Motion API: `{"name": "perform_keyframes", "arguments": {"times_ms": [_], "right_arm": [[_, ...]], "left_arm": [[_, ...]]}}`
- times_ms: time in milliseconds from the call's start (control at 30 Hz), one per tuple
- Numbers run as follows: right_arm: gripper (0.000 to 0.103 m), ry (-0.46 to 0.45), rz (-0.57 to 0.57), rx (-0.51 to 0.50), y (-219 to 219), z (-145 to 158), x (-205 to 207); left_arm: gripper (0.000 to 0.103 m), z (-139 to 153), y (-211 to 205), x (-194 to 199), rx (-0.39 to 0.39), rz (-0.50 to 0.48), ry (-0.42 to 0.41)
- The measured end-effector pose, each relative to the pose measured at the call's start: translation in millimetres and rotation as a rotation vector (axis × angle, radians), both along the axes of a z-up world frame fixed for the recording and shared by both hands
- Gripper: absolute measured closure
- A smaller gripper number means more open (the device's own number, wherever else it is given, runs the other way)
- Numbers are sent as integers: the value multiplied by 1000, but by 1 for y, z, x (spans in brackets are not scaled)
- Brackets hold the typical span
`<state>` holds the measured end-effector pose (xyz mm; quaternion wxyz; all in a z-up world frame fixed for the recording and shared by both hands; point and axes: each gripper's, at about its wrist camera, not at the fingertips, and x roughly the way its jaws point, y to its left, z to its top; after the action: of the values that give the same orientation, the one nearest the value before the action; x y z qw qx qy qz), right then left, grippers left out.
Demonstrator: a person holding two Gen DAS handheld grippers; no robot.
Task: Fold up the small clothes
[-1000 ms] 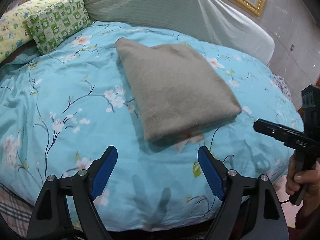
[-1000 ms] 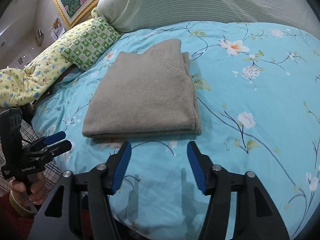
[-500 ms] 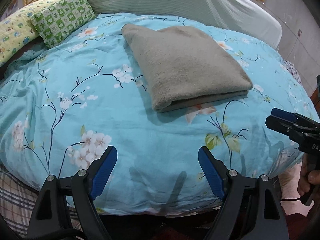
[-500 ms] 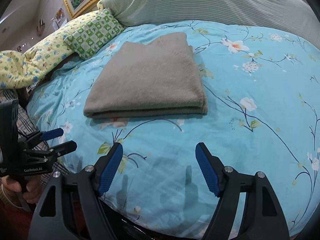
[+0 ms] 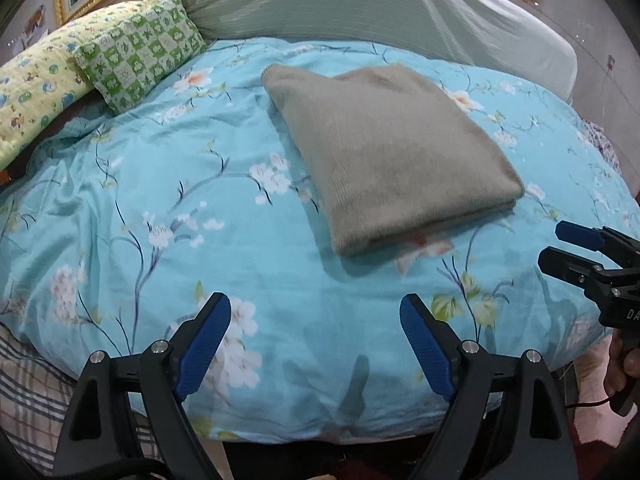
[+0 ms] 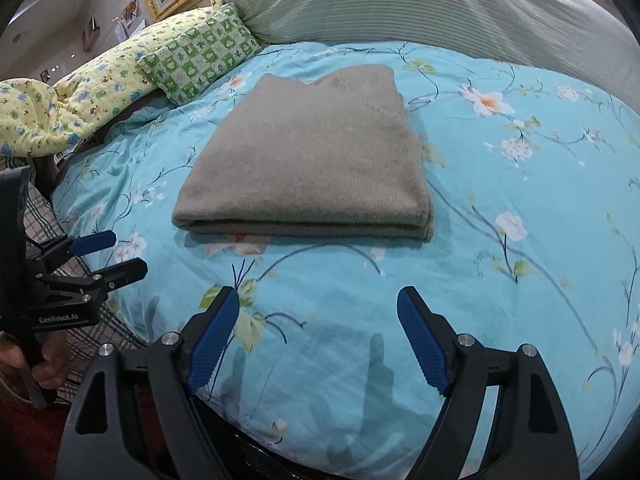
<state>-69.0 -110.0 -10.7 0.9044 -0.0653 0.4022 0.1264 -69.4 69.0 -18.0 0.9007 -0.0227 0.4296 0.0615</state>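
1. The grey sweater (image 6: 312, 160) lies folded in a neat rectangle on the floral bedspread (image 6: 520, 280), at about 12 o'clock from both tongs, with nothing touching it. To my eye the folding looks done or nearly so.
2. The left tongs (image 5: 316, 340) stand wide apart and empty over the near edge of the bed. The right tongs (image 6: 318, 336) have just been opening, and nothing is between them either.
3. Risk: if either pair goes back in and nips only the top layer, the stack could drag open. The soft bedspread could bunch up and get pinched along with it.
4. Risk: the two tongs sit close, the right one at 3 o'clock in the left view. A careless swing could knock them together.
5. Hard to tell: the folded-under sleeves and lower layers are hidden. The sweater looks blurred in the left view. Only a bit of the right hand (image 5: 624, 364) shows.
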Motion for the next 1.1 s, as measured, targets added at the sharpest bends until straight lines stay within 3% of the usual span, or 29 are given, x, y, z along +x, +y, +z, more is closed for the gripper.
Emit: {"name": "perform_keyframes", "arguments": {"times_ms": [300, 1100], "right_arm": [[15, -6, 3, -15, 7, 14, 26], [14, 90, 1, 25, 8, 15, 99]], "left_arm": [[14, 10, 5, 27, -3, 14, 2], [13, 18, 3, 87, 23, 0, 68]]}}
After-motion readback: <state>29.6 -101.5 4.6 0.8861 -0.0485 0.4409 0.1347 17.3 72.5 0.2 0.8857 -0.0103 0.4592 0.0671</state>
